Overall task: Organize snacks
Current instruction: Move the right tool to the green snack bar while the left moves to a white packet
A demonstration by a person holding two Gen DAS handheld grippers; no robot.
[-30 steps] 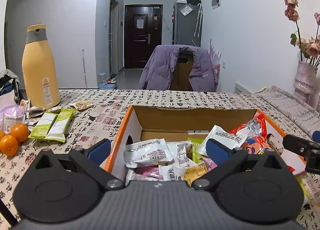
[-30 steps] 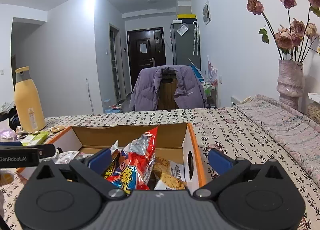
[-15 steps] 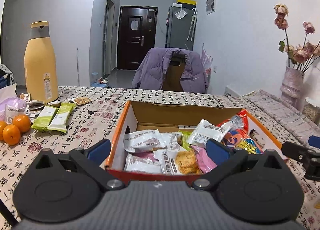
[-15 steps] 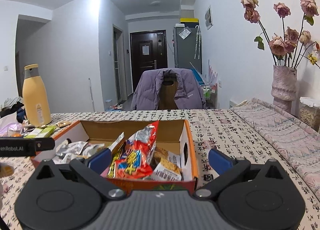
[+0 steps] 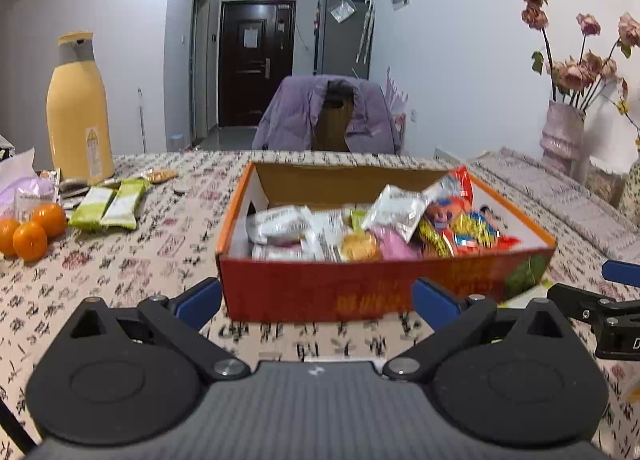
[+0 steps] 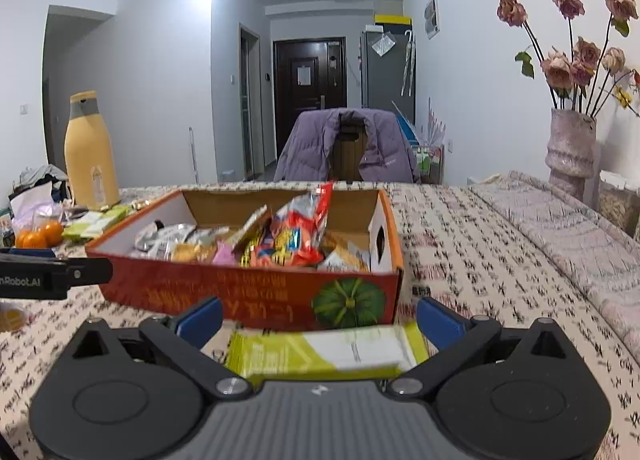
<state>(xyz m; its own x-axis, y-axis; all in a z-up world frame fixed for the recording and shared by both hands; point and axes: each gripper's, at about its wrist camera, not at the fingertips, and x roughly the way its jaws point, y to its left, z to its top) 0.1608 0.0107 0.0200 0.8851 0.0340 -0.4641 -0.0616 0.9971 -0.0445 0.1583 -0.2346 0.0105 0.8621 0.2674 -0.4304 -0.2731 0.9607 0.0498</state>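
One box (image 5: 360, 292) sits on the table (image 5: 168, 252), open at the top, its red front wall facing both cameras and bearing one printed pumpkin (image 6: 349, 302) at its right end. Inside lie snacks in a loose heap: at least three silver packets (image 5: 280, 221) toward the left, one pink packet (image 5: 390, 246), one round biscuit pack (image 5: 358, 247), and one large red bag (image 5: 460, 227) standing tallest at the right (the heap overlaps too much for a full count).

The left gripper (image 5: 316, 300) hangs just in front of the box, its jaws spread wide with nothing between them. The right gripper (image 6: 318, 316) is likewise spread wide; one green bar (image 6: 324, 354) lies flat on the table between its fingers, just before the box front, and neither blue pad visibly touches it, though the wrapper's right end comes close to the right pad.

Well to the left of the box, two more green bars (image 5: 110, 205) lie side by side on the table. Nearer the edge sit three oranges (image 5: 30, 230) bunched together, touching or nearly so. Behind them stands one yellow bottle (image 5: 78, 115), upright, with small wrappers scattered at its foot. At the far right stands one vase (image 6: 570, 151) of dried roses. Beyond the table, one chair (image 5: 332, 119) wears a purple jacket.
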